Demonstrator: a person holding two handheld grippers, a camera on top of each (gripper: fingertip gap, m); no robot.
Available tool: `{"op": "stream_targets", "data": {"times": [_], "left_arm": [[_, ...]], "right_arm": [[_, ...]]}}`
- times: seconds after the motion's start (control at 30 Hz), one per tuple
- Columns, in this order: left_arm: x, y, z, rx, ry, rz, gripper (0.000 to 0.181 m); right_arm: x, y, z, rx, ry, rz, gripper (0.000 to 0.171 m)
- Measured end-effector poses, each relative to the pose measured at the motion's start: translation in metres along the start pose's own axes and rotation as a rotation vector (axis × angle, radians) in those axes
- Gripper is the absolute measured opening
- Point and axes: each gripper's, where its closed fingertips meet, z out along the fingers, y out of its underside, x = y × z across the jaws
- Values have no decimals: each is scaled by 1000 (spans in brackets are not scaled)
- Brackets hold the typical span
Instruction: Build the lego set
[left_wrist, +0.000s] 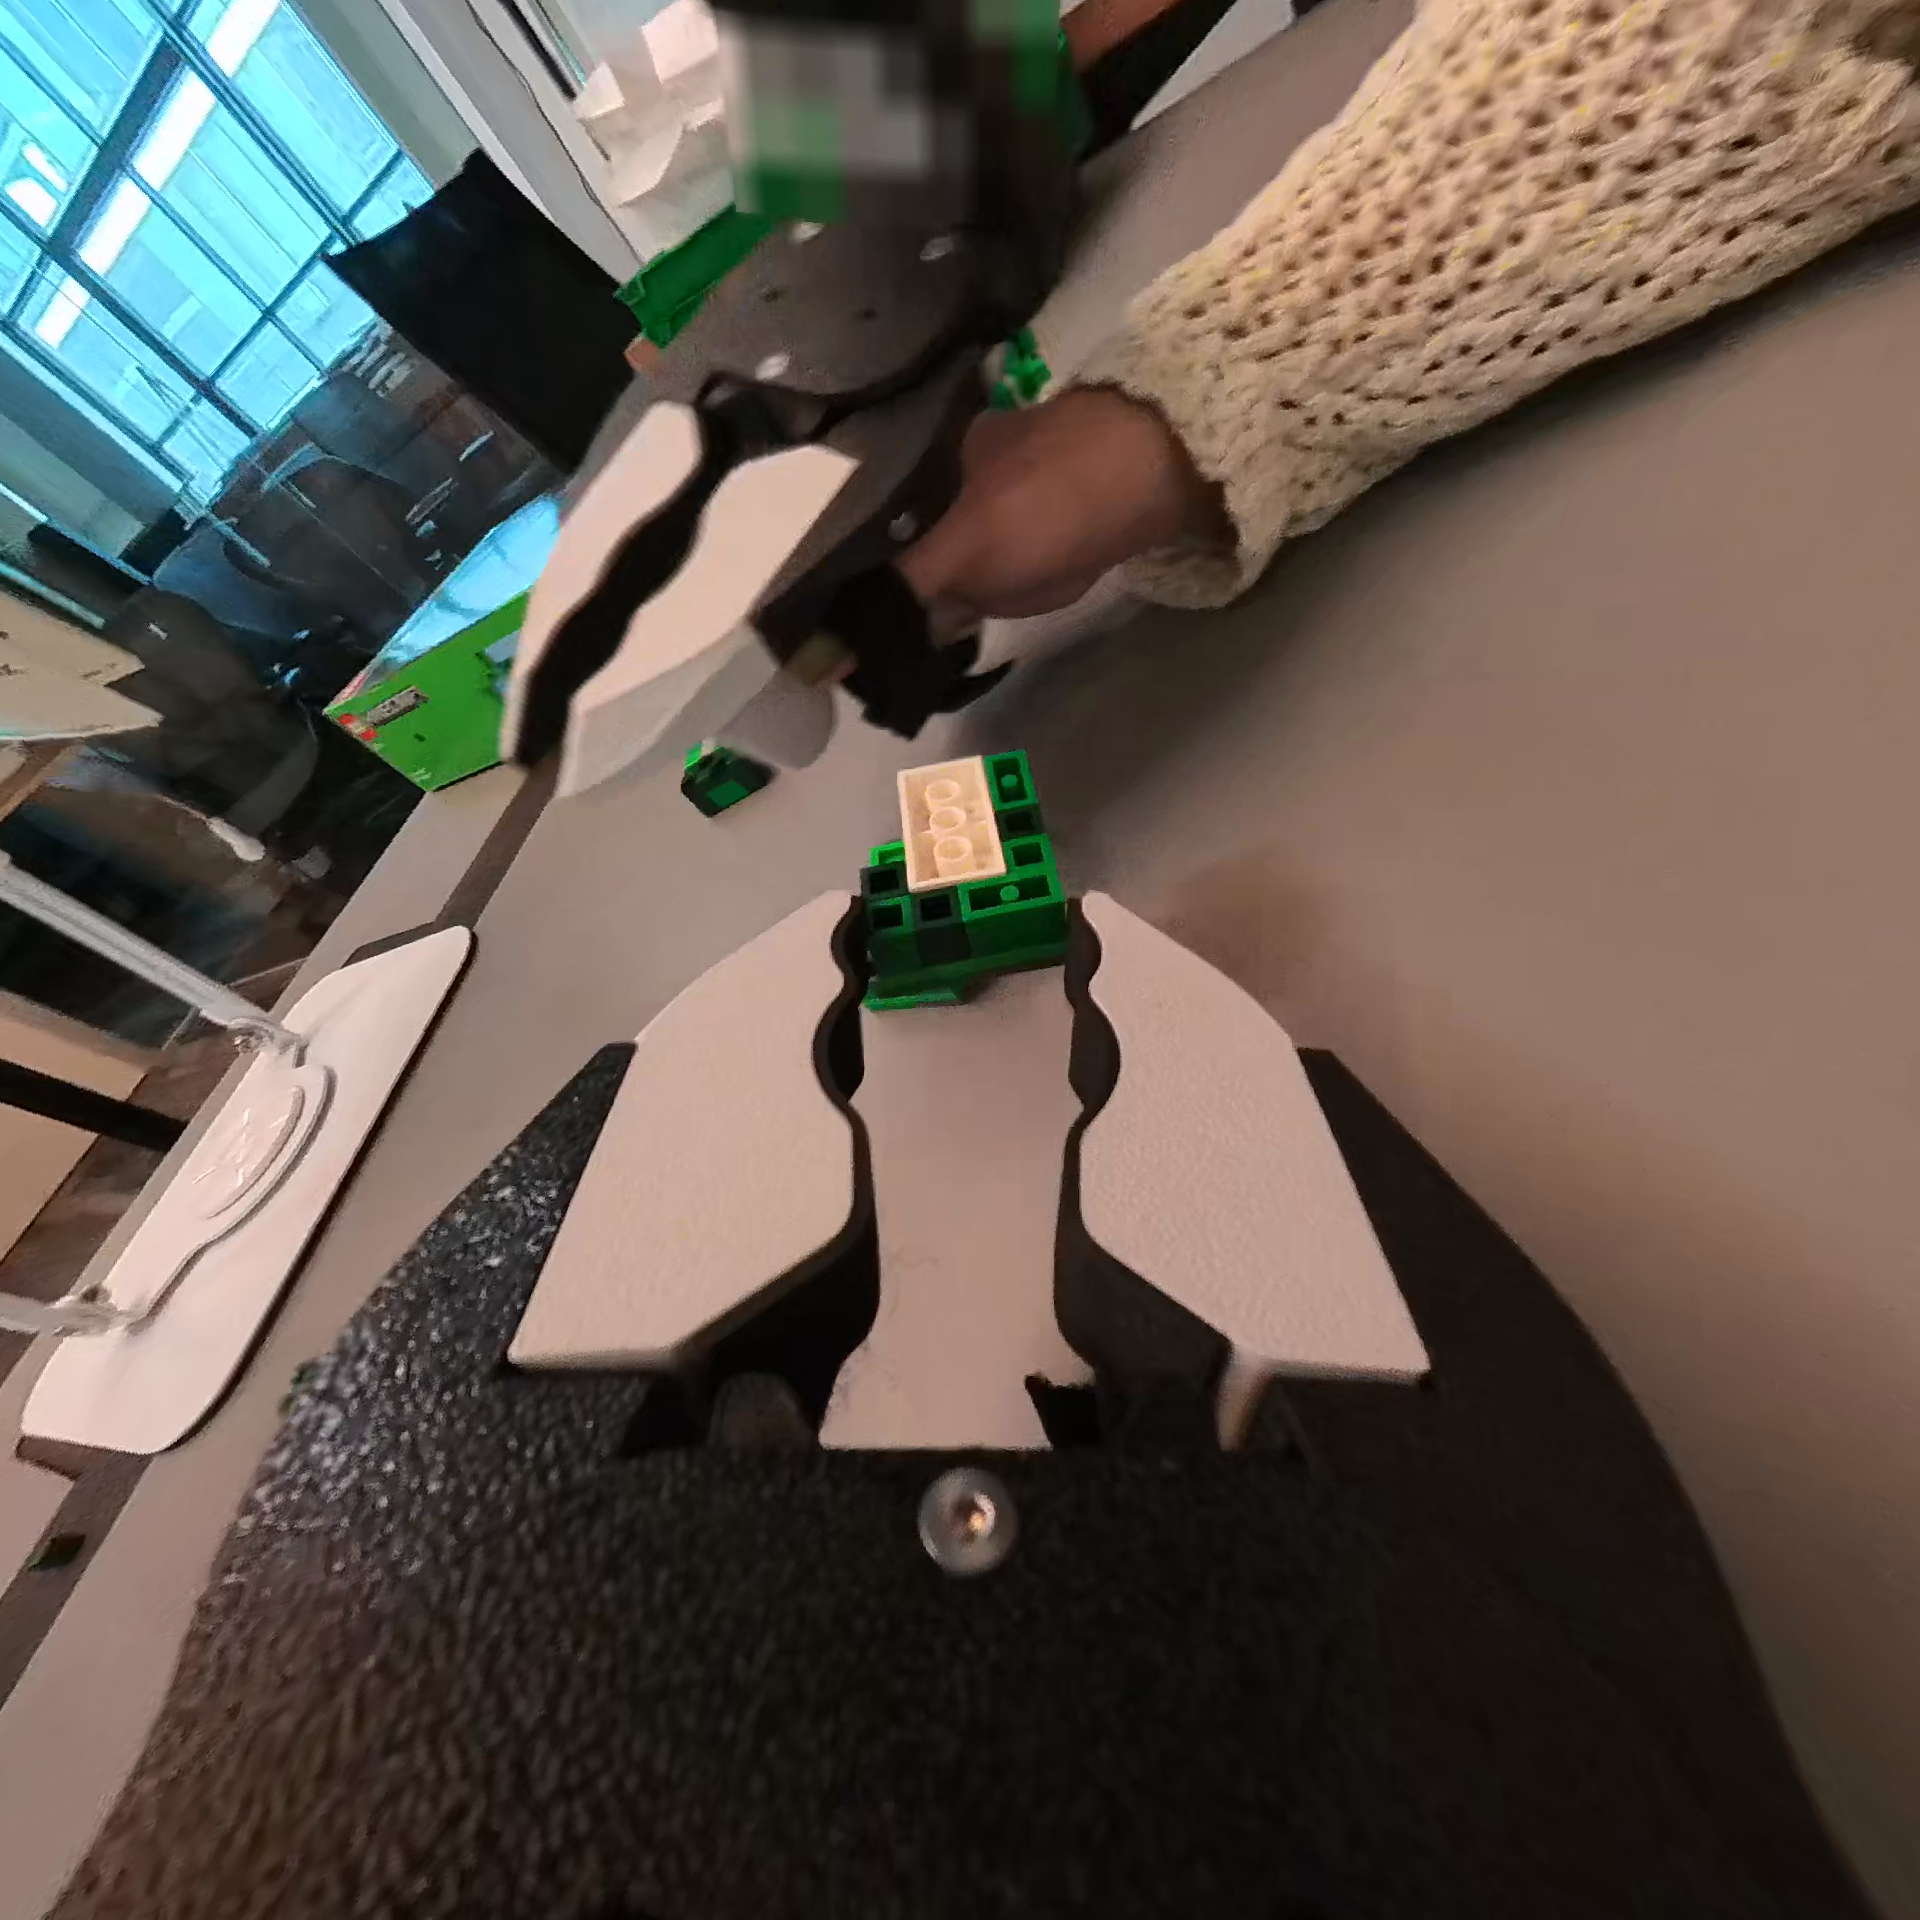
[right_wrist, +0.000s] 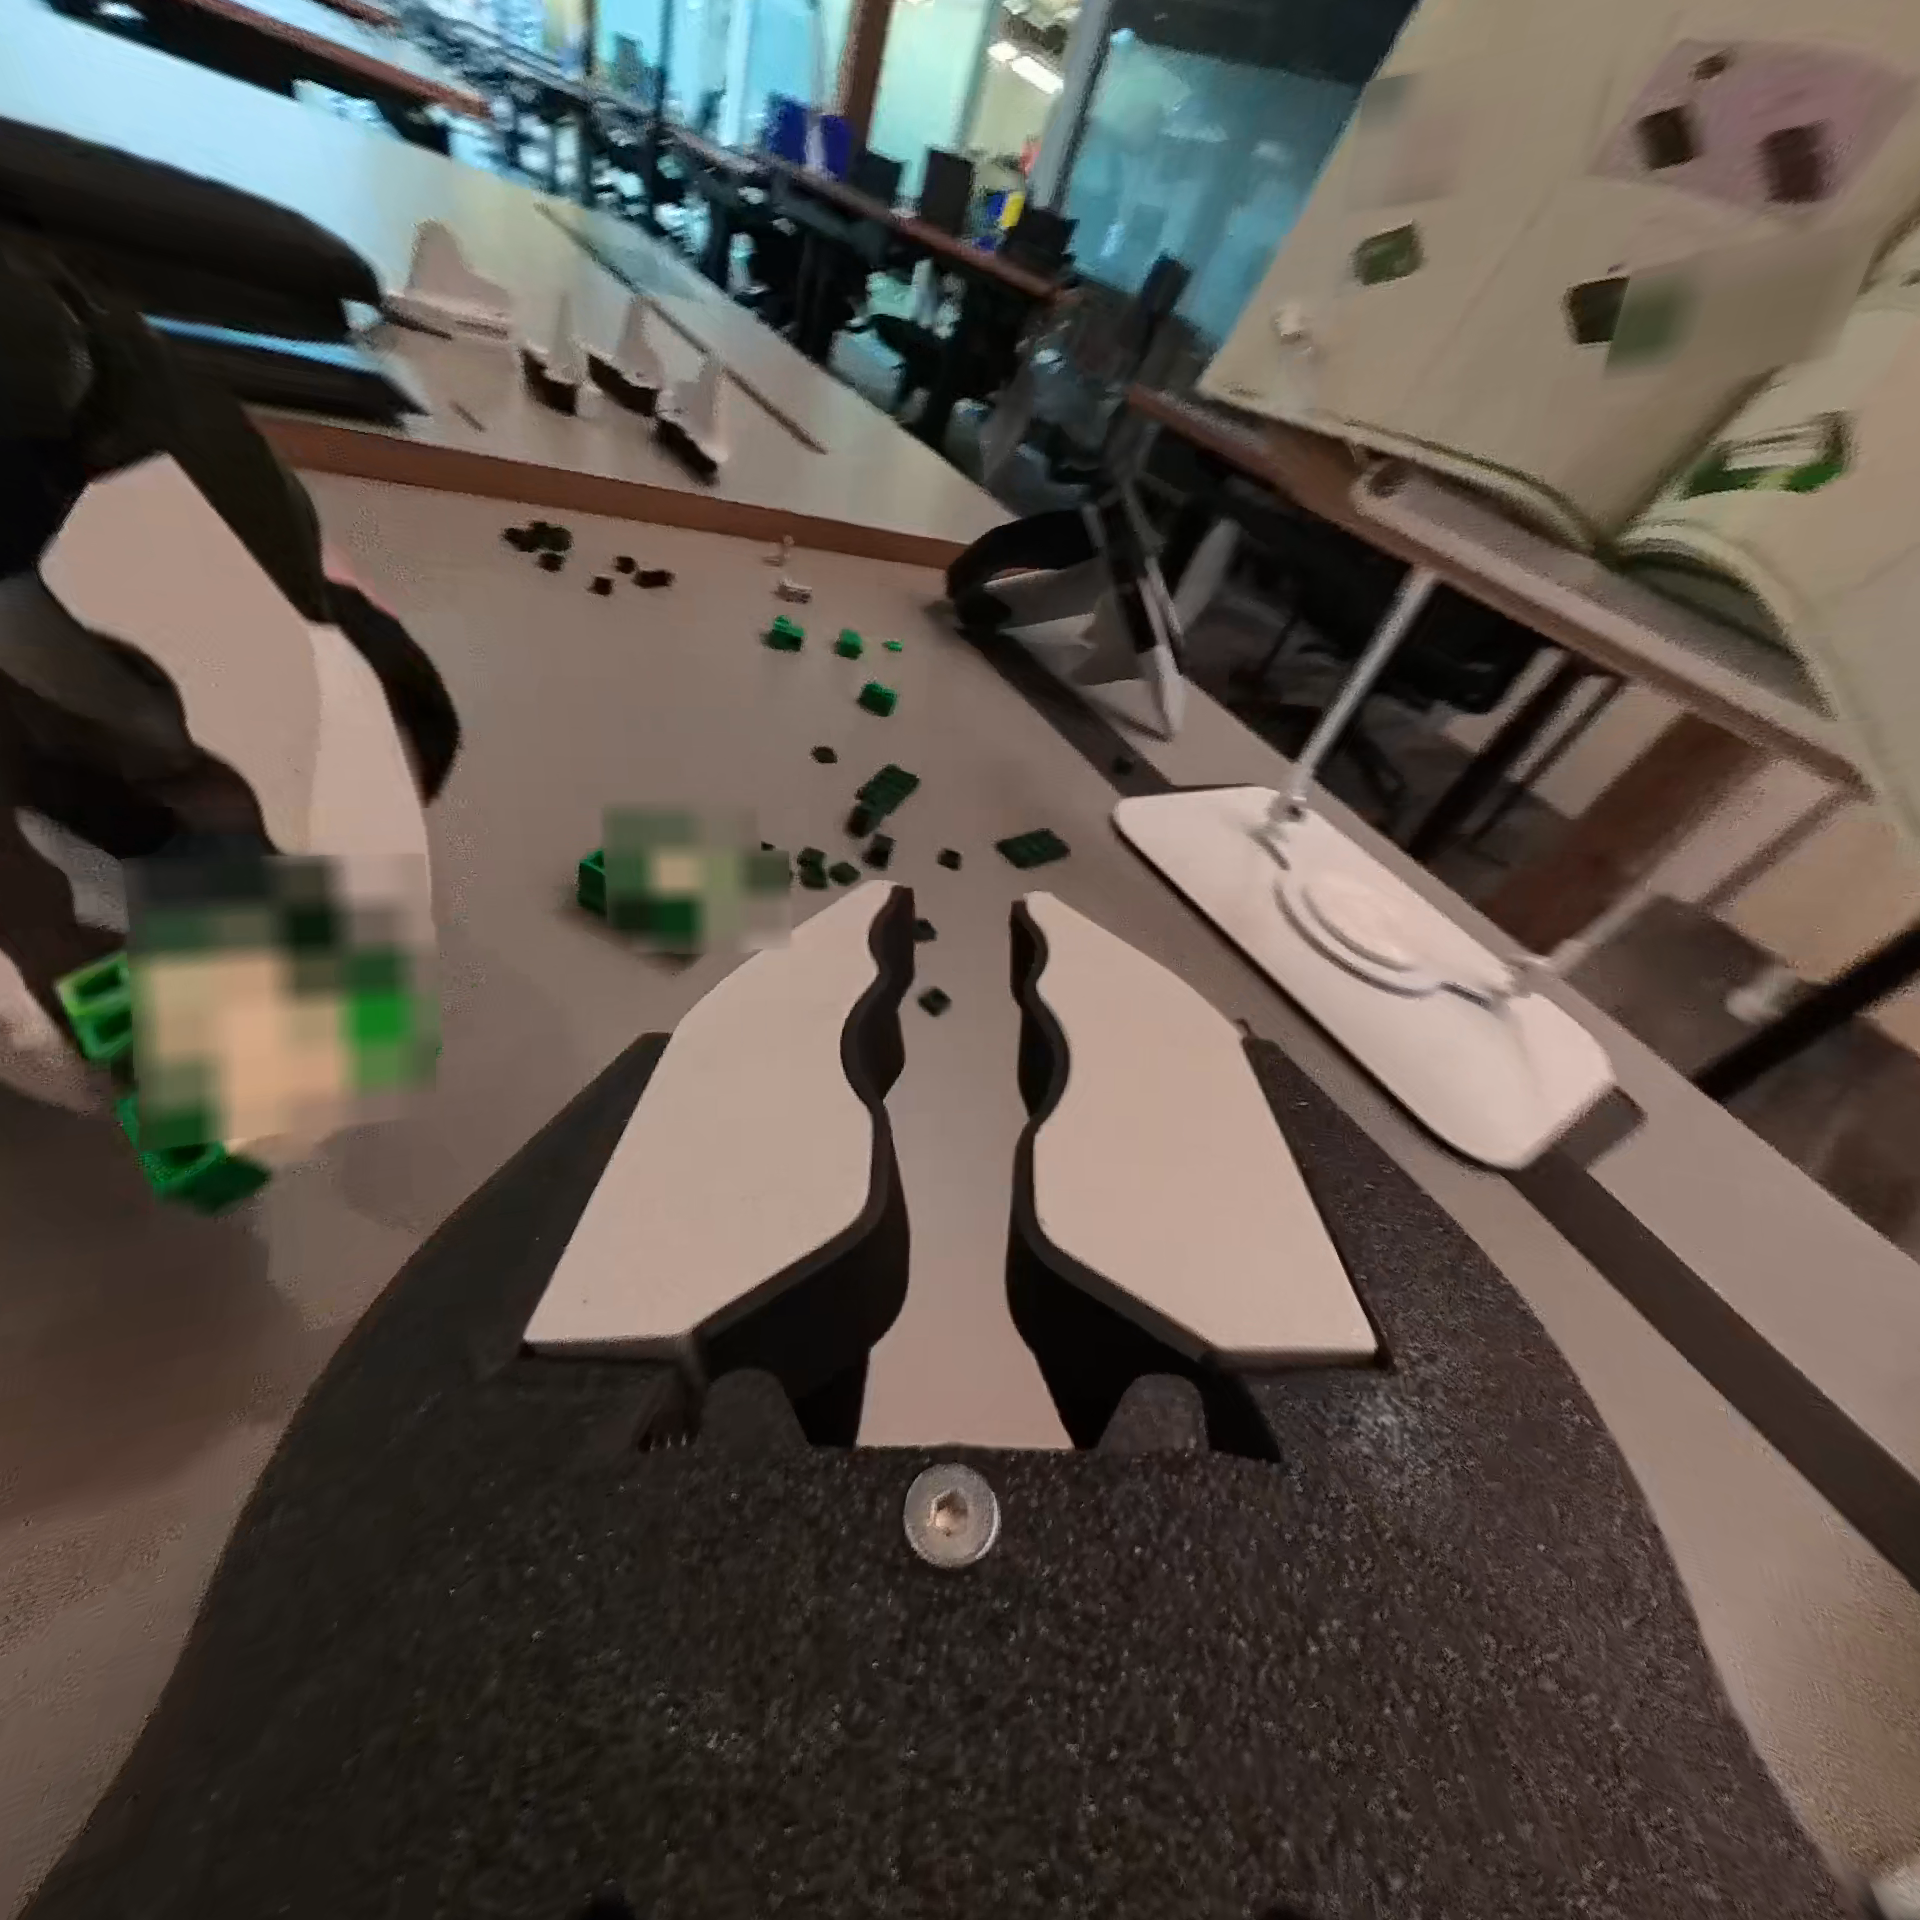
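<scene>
My left gripper (left_wrist: 964, 925) is shut on a green lego assembly (left_wrist: 1013, 920), with one fingertip against each side. A white brick (left_wrist: 951, 831) lies upside down on top of the assembly. In the right wrist view the assembly sits at the far left under a mosaic patch, with its green edge (right_wrist: 99, 1003) showing below a left finger (right_wrist: 208, 644). My right gripper (right_wrist: 961, 909) is open and empty above the grey table (right_wrist: 623, 707). In the left wrist view it (left_wrist: 551, 764) hovers up and to the left of the assembly.
Several loose green and dark pieces (right_wrist: 883, 790) lie scattered ahead of my right gripper, beside another small green build (right_wrist: 592, 883). A dark green brick (left_wrist: 722, 784) lies near the assembly. A white stand base (right_wrist: 1361, 966) holds an open booklet (right_wrist: 1558, 260). A green box (left_wrist: 436, 707) stands beyond.
</scene>
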Motion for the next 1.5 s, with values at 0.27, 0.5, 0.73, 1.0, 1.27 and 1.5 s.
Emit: {"op": "stream_targets", "data": {"times": [0.27, 0.5, 0.73, 1.0, 1.27, 1.5], "left_arm": [[18, 1, 6, 1, 87, 29, 36], [15, 1, 3, 14, 81, -22, 36], [7, -1, 0, 42, 63, -74, 36], [10, 1, 3, 16, 71, -55, 36], [10, 2, 3, 13, 72, -51, 36], [14, 2, 4, 3, 82, -32, 36]], "right_arm": [[-22, -43, 121, -267, -450, -62, 8], [-33, -25, 241, -695, -608, -133, 12], [-37, 9, 287, -996, -592, 1, 9], [-32, 33, 270, -1241, -550, 75, 14], [-45, 19, 267, -1229, -591, 59, 13], [-52, 7, 252, -1229, -625, 0, 10]]}}
